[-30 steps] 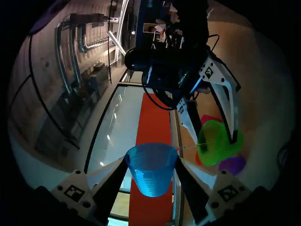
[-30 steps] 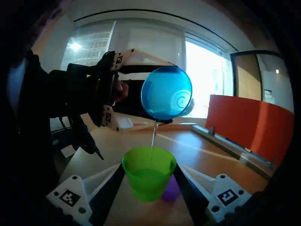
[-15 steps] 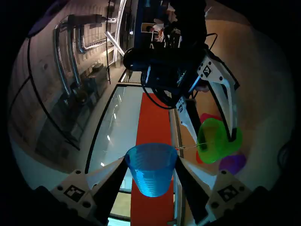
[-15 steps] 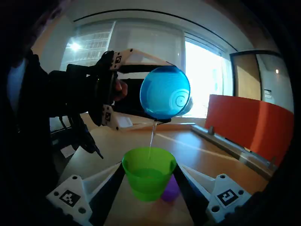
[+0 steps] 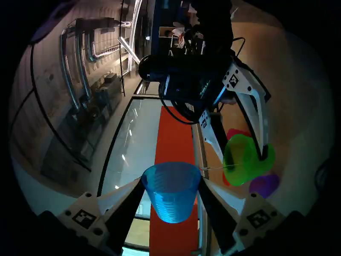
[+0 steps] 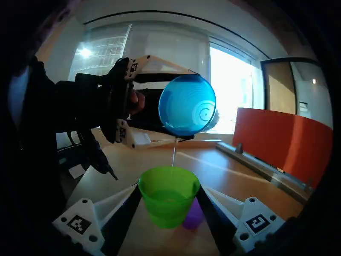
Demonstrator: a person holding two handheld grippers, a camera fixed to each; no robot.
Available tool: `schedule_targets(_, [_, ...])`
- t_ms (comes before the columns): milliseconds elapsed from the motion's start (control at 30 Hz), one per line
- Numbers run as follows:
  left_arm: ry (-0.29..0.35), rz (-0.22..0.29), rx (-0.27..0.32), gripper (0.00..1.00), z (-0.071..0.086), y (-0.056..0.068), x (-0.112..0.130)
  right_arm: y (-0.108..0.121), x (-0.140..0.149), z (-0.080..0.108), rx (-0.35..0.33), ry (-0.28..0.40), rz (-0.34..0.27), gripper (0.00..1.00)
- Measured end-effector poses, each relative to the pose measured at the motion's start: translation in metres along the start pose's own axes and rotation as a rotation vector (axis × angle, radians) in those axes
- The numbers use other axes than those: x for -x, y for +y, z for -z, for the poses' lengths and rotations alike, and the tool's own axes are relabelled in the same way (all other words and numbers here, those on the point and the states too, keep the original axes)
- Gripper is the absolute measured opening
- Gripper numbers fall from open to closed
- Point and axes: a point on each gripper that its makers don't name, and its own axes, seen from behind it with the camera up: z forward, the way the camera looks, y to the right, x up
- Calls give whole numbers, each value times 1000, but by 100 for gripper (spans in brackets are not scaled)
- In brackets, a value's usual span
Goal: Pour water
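Pinching the tipped blue cup (image 6: 187, 104), the left tongs (image 5: 171, 184) are trickling a thin stream (image 6: 174, 155) into the green cup (image 6: 168, 205), which the right tongs (image 6: 169, 192) are pinching just below. Any wobble is risking water missing the rim and wetting the tabletop (image 6: 238, 170).

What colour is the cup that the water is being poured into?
It is a bright green plastic cup, seen best in the right gripper view.

Backlit hard by window (image 6: 232, 85), blown out to white. Glows through blue cup (image 6: 187, 106) just left of window. Leaves deep shadow farther left, detail lost. Throws soft sheen on table (image 6: 230, 168) below window. Far dimmer, murky in left gripper view. Bowed toward edges.
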Motion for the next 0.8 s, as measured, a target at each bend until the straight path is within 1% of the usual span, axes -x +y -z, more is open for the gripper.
schedule_targets(800, [6, -38, -6, 86, -1, -4, -1, 0, 0, 1, -3, -5, 1, 90])
